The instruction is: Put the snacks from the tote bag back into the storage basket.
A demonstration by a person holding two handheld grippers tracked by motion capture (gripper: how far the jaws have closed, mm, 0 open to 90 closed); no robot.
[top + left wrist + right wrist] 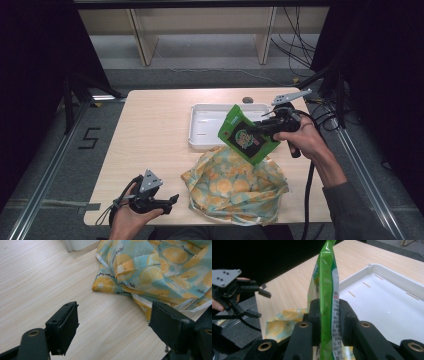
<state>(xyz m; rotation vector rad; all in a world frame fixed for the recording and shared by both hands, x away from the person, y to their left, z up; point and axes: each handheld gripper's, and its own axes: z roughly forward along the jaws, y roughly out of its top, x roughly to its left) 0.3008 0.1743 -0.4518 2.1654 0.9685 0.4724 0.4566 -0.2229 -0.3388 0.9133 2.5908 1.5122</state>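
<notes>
Two black jaws of the right gripper [327,315] press together on a green snack bag [325,290], squeezing its thin, shiny plastic flat. Seen edge-on in the right gripper view, the bag hides its picture, and its bottom is cut off by the frame. In the high view the green snack bag [247,134] hangs tilted in the air, above the far edge of the cloth bag [235,186] and just in front of the white tray [200,127]. Its small print is too blurry to read. That cloth bag is soft and crumpled, pale blue with orange slices printed on it, and it lies on the smooth, light wooden table [150,135]. Its near corner [105,283] shows folded seams, while the rest runs out of the left gripper view. Just beside the cloth bag, on its left, the left gripper [113,327] holds its jaws wide apart with nothing between them. The tray is hard plastic with rounded corners, and the snack bag covers part of it.
</notes>
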